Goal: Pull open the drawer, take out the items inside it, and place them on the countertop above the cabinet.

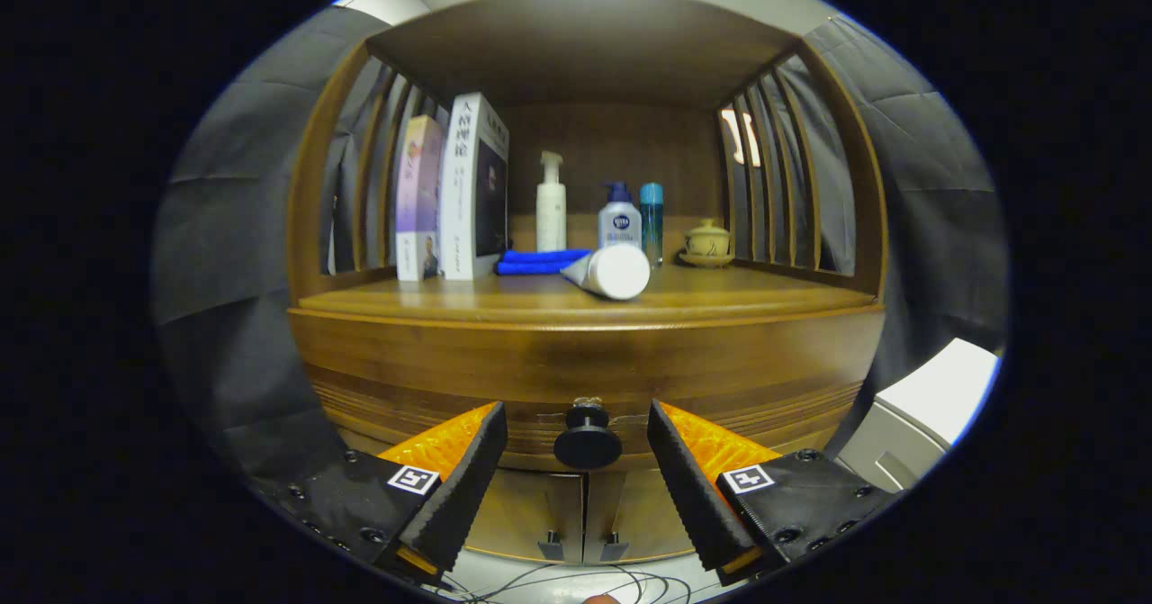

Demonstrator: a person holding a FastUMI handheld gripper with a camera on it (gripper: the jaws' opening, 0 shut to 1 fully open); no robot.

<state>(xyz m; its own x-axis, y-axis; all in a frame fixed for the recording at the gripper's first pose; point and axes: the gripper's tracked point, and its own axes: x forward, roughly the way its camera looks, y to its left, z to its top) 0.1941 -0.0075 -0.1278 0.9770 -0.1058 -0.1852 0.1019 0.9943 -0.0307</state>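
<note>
1. Hand-held gripper (576,455) was spread wide, gripping nothing, with the drawer knob (587,440) sitting between its fingers but touching neither.
2. That knob sat on the wooden drawer (585,374) front, which looked fully closed, so the items inside couldn't be seen.
3. Up on the table (405,302) above it: two upright books (454,192), a folded blue cloth (538,262), and a white tube (610,271) lying on its side.
4. Further back stood a white pump bottle (551,203), a smaller pump bottle (619,217), a teal bottle (652,217) and a little lidded cup (707,242).
</note>
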